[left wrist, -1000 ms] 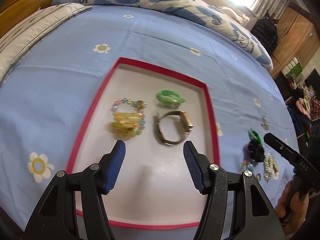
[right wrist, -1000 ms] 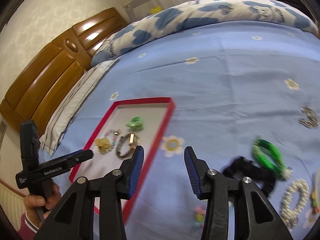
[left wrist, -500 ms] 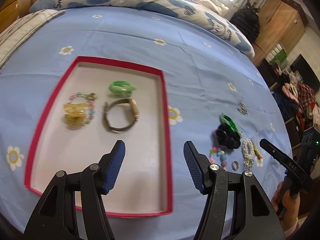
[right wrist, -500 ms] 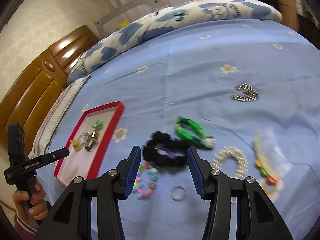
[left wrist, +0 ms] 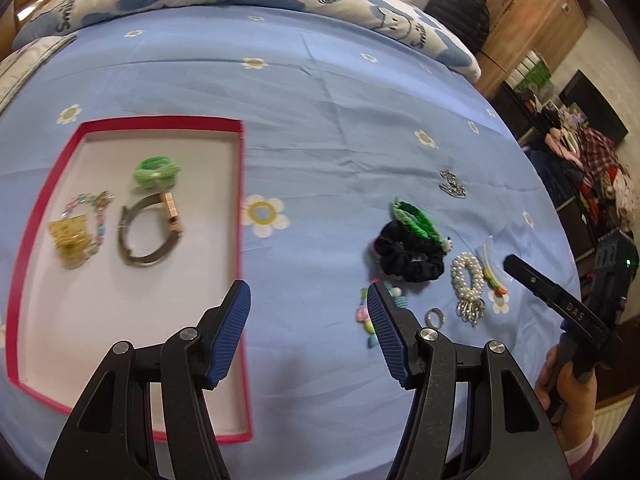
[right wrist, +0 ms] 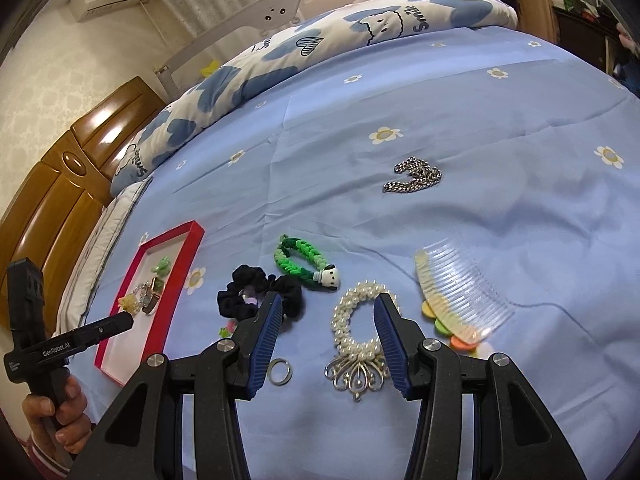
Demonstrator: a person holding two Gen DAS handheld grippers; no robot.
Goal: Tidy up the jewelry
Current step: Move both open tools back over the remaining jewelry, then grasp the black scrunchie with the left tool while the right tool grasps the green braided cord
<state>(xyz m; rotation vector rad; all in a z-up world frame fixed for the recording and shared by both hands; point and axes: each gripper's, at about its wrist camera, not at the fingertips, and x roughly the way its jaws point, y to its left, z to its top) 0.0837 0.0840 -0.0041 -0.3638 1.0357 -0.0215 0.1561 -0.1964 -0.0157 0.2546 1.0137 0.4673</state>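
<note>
A red-rimmed tray [left wrist: 241, 184] on the blue bedsheet holds a green hair tie [left wrist: 156, 171], a watch [left wrist: 150, 226], a yellow clip [left wrist: 72, 242] and a bead bracelet. Right of it lie a black scrunchie [right wrist: 256, 290], a green braided band [right wrist: 304, 262], a pearl bracelet [right wrist: 356, 320], a silver ring [right wrist: 279, 371], a clear comb [right wrist: 464, 292] and a silver chain [right wrist: 416, 178]. My right gripper [right wrist: 326, 340] is open, low over the pearl bracelet, its fingers on either side of it. My left gripper [left wrist: 308, 336] is open and empty between the tray and the loose pieces.
A blue and white duvet [right wrist: 320, 36] is bunched along the far side of the bed. A wooden headboard [right wrist: 60, 184] stands at the left. A coloured bead piece [left wrist: 366, 318] lies by my left gripper's right finger. Wardrobe and clutter [left wrist: 580, 152] are beyond the bed's right edge.
Both grippers have swung right, away from the tray towards the loose jewelry. The right gripper has moved from over the scrunchie to straddle the pearl bracelet. Both stay open.
</note>
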